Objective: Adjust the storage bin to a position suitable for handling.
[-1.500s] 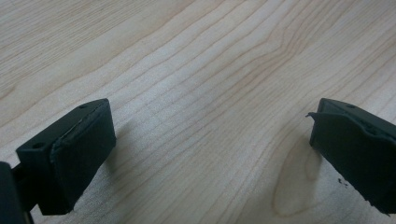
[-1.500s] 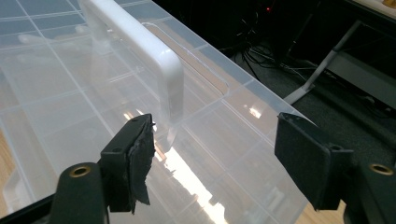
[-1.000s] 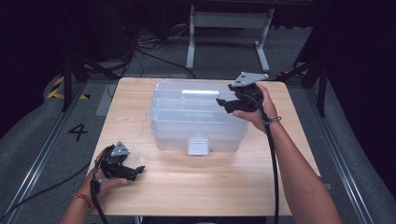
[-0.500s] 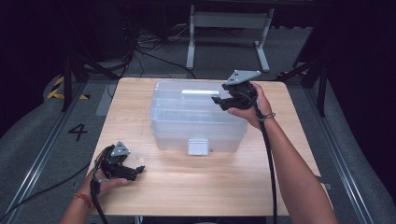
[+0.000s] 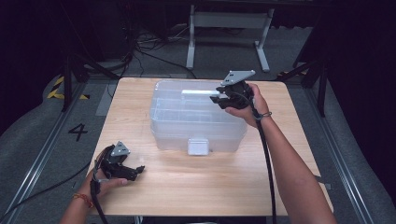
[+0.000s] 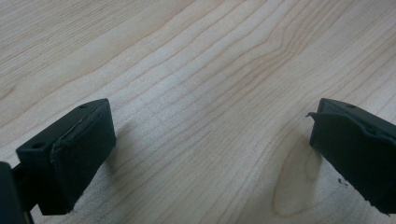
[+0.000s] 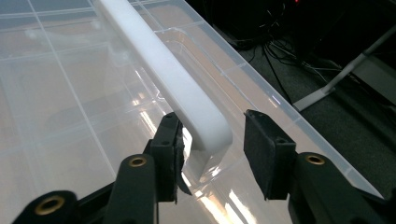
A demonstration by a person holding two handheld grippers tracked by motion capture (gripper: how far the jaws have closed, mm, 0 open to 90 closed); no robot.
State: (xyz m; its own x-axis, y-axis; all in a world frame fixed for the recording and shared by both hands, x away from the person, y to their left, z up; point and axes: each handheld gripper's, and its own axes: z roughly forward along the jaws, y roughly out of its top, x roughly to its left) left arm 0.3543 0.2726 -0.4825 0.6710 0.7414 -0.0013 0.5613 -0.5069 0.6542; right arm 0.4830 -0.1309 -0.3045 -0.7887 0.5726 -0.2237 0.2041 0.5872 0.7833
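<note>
Right tongs shifted slightly toward the worktop's left edge, jaws now straddling the bin's white handle.

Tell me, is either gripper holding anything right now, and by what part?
Nothing is held. The right gripper is open, its jaws either side of the end of the box's white handle, not closed on it. The left gripper is open over the bare table.

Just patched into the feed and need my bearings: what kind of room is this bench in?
Probably a lab recording bay: wooden table on grey carpet with a number 4 floor mark, black surroundings and loose cables.
</note>
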